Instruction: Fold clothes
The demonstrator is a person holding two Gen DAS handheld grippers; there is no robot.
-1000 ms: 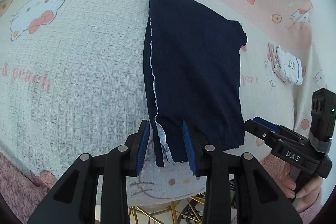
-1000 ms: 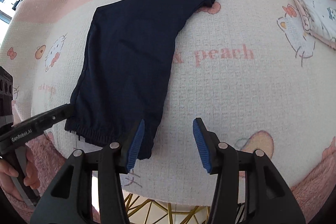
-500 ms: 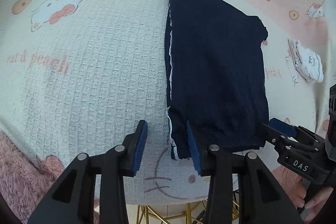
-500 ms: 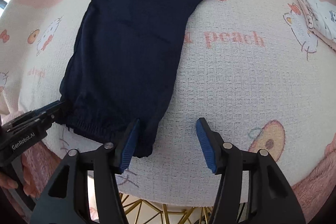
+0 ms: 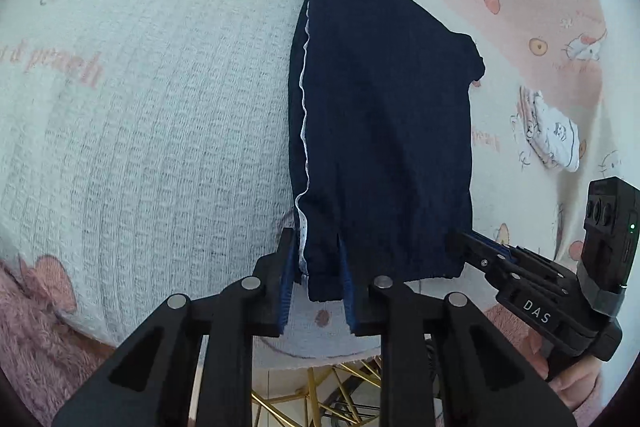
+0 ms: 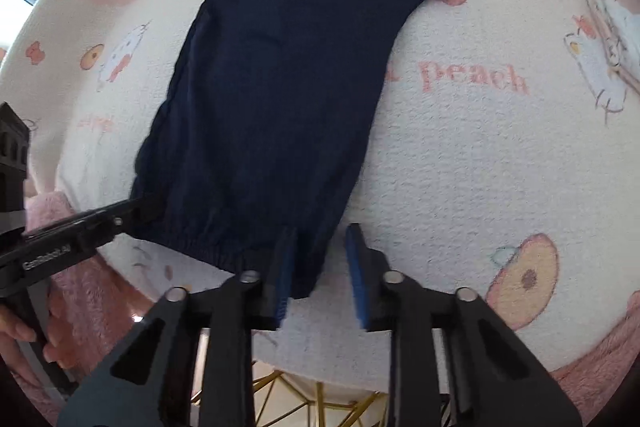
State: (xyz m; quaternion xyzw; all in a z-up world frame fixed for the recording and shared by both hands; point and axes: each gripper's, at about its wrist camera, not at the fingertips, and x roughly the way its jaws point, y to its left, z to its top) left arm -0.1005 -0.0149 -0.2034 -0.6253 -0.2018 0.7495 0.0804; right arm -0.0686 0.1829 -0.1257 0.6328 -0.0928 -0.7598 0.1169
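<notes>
A: Closed in since a second ago, both pairs of jaws, narrowing over the last half second; left gripper (image 5: 316, 259) shifted onto the near left corner of the navy garment (image 5: 384, 127), previously just short of it.

B: Grip on the left?

A: Clenched on that corner. Both blue pads against the cloth, white inner seam bunched between them.

B: And the right gripper (image 6: 320, 255)?

A: Straddling the near right corner, but not pinching in its own view. Left pad on the fabric, sliver of blanket (image 5: 160, 127) showing beside the other pad. Frame blurred there.

B: Garment position?

A: Flat on the cartoon-cat blanket, near hem right at the table's near edge.

B: Orientation?

A: Long axis running straight away from both grippers. Gathered elastic band at the near end, between the two tools. Narrowing toward the far end, with a small rolled tip at the far right corner. Folded lengthwise, open edges stacked along the left side.

B: Anything else?

A: Folded pale cloth (image 5: 554, 131) well apart, off to the right. Gold wire frame (image 5: 320, 387) under the table edge. Fingers of a hand (image 5: 572, 383) on the right tool's handle.
</notes>
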